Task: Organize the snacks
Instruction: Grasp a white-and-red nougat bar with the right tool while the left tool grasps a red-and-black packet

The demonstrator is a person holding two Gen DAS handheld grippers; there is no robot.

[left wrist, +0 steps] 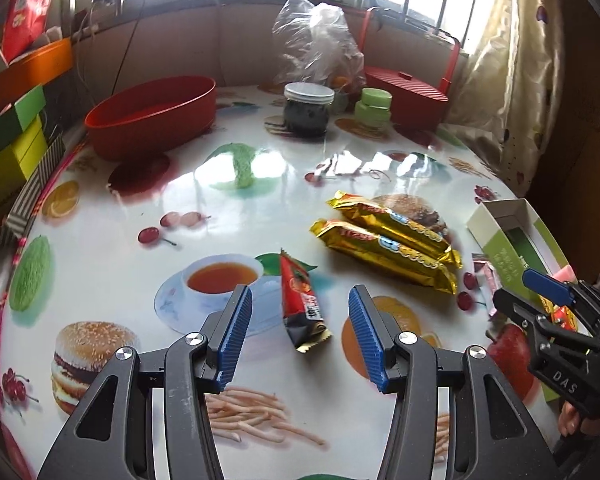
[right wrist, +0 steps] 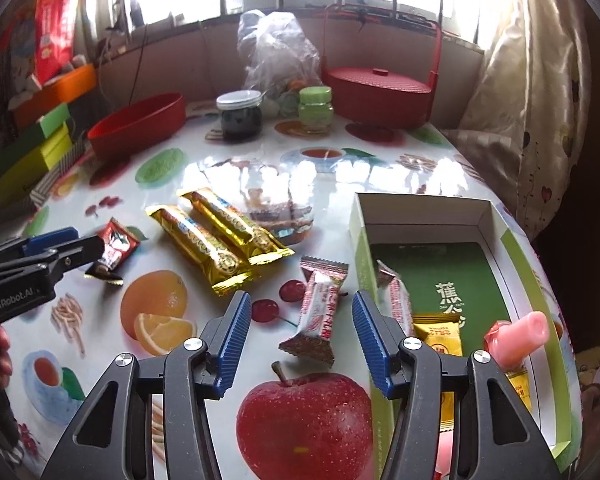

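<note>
My left gripper (left wrist: pixel 300 304) is open, its jaws either side of a red-and-black snack bar (left wrist: pixel 302 300) lying on the table. Two gold bars (left wrist: pixel 392 240) lie side by side beyond it. My right gripper (right wrist: pixel 298 312) is open around a pink-and-white wafer bar (right wrist: pixel 316 312) on the table. Right of it stands an open green-and-white box (right wrist: pixel 496 264) holding another pink bar (right wrist: pixel 400 304), yellow packets (right wrist: pixel 440 332) and a pink tube snack (right wrist: pixel 520 336). The left gripper (right wrist: pixel 72 248) shows at the left of the right wrist view, by the red bar (right wrist: pixel 116 246).
A red tub (left wrist: pixel 152 116) stands at the back left. A dark jar (left wrist: pixel 308 112), a green jar (left wrist: pixel 374 106), a plastic bag (left wrist: pixel 316 44) and a red lidded basket (left wrist: pixel 404 92) stand at the back. Coloured boxes (left wrist: pixel 8 148) are stacked off the left edge.
</note>
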